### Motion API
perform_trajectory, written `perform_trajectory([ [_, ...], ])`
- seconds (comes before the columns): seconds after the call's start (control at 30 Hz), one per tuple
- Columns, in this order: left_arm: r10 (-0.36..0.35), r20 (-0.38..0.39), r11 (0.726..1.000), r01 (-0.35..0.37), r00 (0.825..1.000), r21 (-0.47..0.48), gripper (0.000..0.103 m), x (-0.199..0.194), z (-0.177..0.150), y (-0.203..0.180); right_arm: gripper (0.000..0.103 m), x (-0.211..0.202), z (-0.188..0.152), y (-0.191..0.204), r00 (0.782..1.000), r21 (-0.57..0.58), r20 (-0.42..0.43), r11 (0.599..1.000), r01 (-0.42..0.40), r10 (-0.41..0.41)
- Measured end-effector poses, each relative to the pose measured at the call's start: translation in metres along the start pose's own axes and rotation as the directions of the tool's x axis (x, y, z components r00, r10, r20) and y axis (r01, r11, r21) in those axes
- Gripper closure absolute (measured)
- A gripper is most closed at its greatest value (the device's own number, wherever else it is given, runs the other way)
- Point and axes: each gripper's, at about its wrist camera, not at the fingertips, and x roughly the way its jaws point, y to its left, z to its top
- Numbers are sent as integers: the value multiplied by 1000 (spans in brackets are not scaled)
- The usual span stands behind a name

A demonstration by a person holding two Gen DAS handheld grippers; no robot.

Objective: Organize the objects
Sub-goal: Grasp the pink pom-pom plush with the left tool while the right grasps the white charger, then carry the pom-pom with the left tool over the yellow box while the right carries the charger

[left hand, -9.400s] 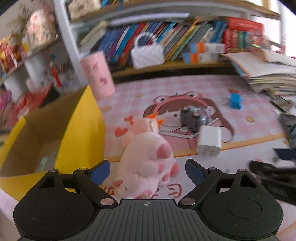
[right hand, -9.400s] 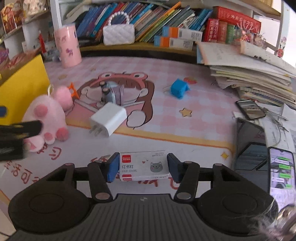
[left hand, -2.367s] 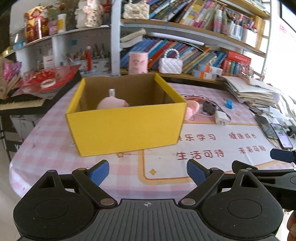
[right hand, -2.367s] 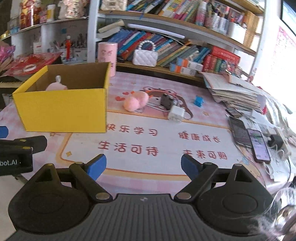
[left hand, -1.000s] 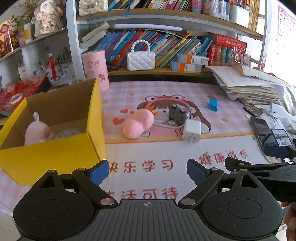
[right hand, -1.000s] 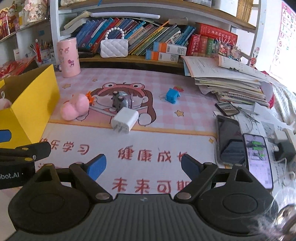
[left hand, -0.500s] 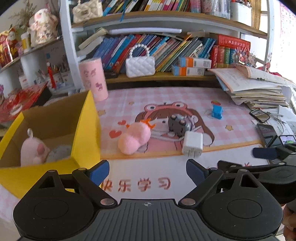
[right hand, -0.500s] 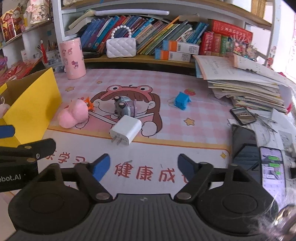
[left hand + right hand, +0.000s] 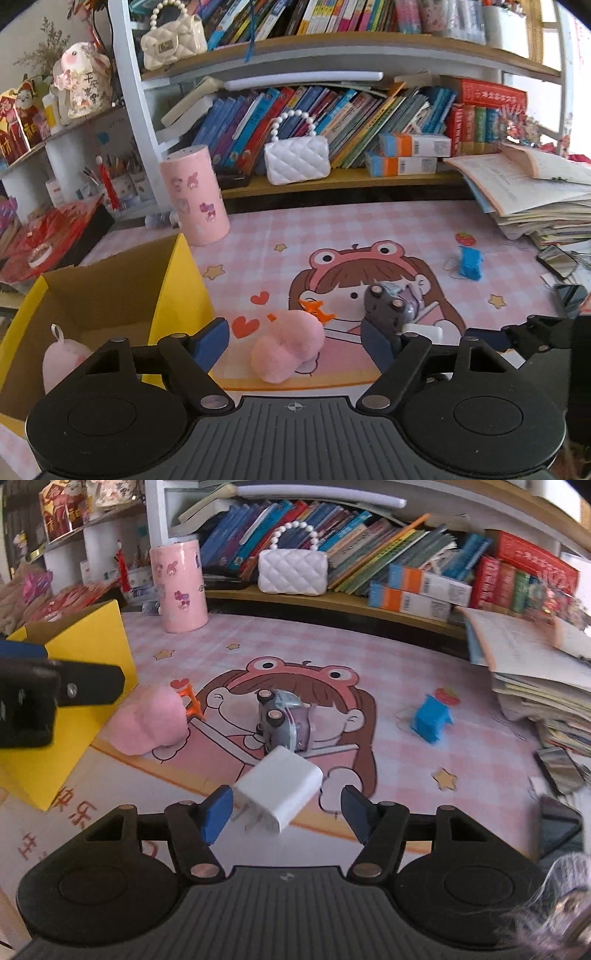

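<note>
My left gripper (image 9: 295, 341) is closing around a pink plush toy (image 9: 288, 347) that lies on the mat, but its blue pads stand clear of it on both sides. My right gripper (image 9: 286, 810) is also closing, with a white charger plug (image 9: 280, 790) between its fingers. The left pad is near the prongs and a gap remains on the right. A small grey toy car (image 9: 280, 720) lies just beyond the charger. A blue block (image 9: 430, 718) sits farther right. The open yellow box (image 9: 181, 280) at left holds another pink plush (image 9: 62, 358).
A pink cylinder (image 9: 194, 199) stands behind the box. A bookshelf with a white quilted purse (image 9: 297, 160) lines the back. Stacked papers (image 9: 535, 199) and phones (image 9: 557, 764) crowd the right side. The left gripper's arm reaches in at the right wrist view's left edge.
Both grippers have moved forward and lower toward the mat's objects. Their jaws have narrowed. The plush now sits between the left fingers and the charger between the right ones.
</note>
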Motion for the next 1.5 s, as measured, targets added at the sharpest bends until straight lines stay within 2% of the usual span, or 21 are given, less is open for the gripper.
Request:
perform_trajectory([
  [0.23,28,-42,1000,-27,999,7,24,16,4,0,36,37,5,1,998,-13,-41,999,-51,50],
  [0.4,28,-75,1000,-28,997,6,24,30,5,-2,40,47,8,3,998,-36,-41,998,-43,41],
  [0.6,34,-117,999,-32,993,19,24,55,2,-9,41,31,0,-10,998,-13,-47,999,-46,45],
  [0.73,93,-132,990,-77,987,120,25,79,-5,-23,41,6,-5,-22,998,15,-25,998,-54,54],
  [0.83,148,-134,974,-121,980,190,32,95,-9,-31,41,-11,-8,-23,999,15,-15,999,-51,51],
  [0.93,167,-149,973,-139,975,183,37,108,-9,-32,41,-25,-8,-25,998,31,-7,998,-55,55],
  [0.97,167,-150,973,-139,974,182,41,111,-9,-32,41,-30,-8,-25,998,36,-6,998,-56,56],
  [1.0,163,-152,975,-135,975,178,50,113,-10,-32,41,-34,-9,-26,998,41,-6,997,-58,58],
  [1.03,157,-153,976,-131,976,172,51,114,-10,-31,41,-38,-9,-26,998,45,-5,997,-61,61],
  [1.07,152,-144,978,-127,978,167,56,113,-11,-30,41,-42,-9,-26,998,47,-5,997,-62,62],
  [1.17,112,-122,989,-99,986,111,57,99,-9,-24,41,-51,-9,-24,998,43,-7,998,-54,54],
  [1.33,34,-36,999,-33,999,22,57,46,-7,-13,41,-63,-9,-19,999,62,-7,997,-38,38],
  [1.5,-55,4,996,55,998,-65,57,-13,-18,7,41,-77,-9,-6,1000,69,-5,998,11,-11],
])
